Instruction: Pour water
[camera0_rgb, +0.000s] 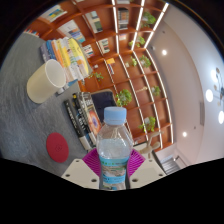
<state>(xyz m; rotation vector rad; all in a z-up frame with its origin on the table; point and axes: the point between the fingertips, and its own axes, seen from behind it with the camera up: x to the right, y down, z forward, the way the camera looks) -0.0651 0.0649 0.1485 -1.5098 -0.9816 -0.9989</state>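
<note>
Cup (45, 80): white, lying tilted on the grey table (25, 110), well left of the fingers.
Red disc (57, 148): flat on the table, just left of the bottle.
Bottle (114, 150): clear plastic, pale blue cap, upright between the pads.
Gripper (113, 166): both magenta pads (93, 163) pressed against the bottle's sides, clamped on it.
Background: shelves, plants.

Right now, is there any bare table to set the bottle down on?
The fingers hold the bottle. Bare grey table lies beside the red coaster, below the white cup. It is crowded around the snack packet and dark items beside the bottle.
</note>
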